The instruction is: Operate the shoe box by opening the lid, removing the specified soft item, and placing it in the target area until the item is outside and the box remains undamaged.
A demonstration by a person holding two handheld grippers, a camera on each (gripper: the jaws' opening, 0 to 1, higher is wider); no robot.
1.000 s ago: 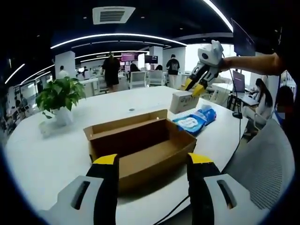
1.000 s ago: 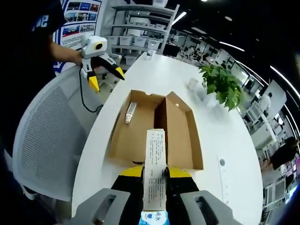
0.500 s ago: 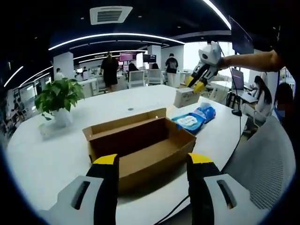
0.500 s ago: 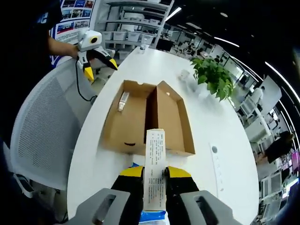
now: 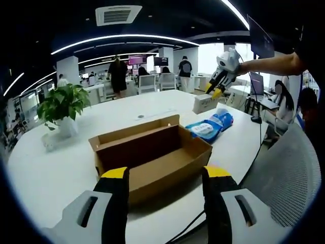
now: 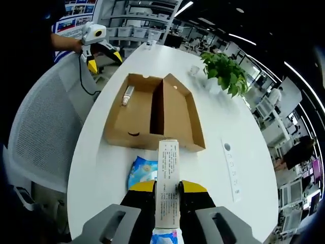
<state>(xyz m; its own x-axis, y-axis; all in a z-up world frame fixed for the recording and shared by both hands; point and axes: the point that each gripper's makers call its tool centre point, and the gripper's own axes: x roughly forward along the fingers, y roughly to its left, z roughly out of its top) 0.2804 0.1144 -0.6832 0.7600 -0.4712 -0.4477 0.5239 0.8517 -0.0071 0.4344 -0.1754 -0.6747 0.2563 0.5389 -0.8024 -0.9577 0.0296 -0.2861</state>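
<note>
One white carton (image 6: 167, 183) is clamped in the right gripper (image 6: 167, 189), beyond the open box (image 6: 152, 114); left gripper (image 5: 163, 175) gapes.

Open office: white table (image 5: 61, 168), mesh chair (image 6: 35, 137), possibly shelving (image 6: 132, 25) behind.

Bright ceiling strip lights (image 5: 122, 39), strong fisheye bending, sharp focus.

No text is legible; the white carton (image 6: 167, 183) clamped in the right gripper (image 6: 167, 189) carries dense lines of fine print, too small to read; wall posters (image 6: 80, 7) show coloured panels with illegible lettering; the blue packet (image 6: 141, 172) bears an unreadable label.
</note>
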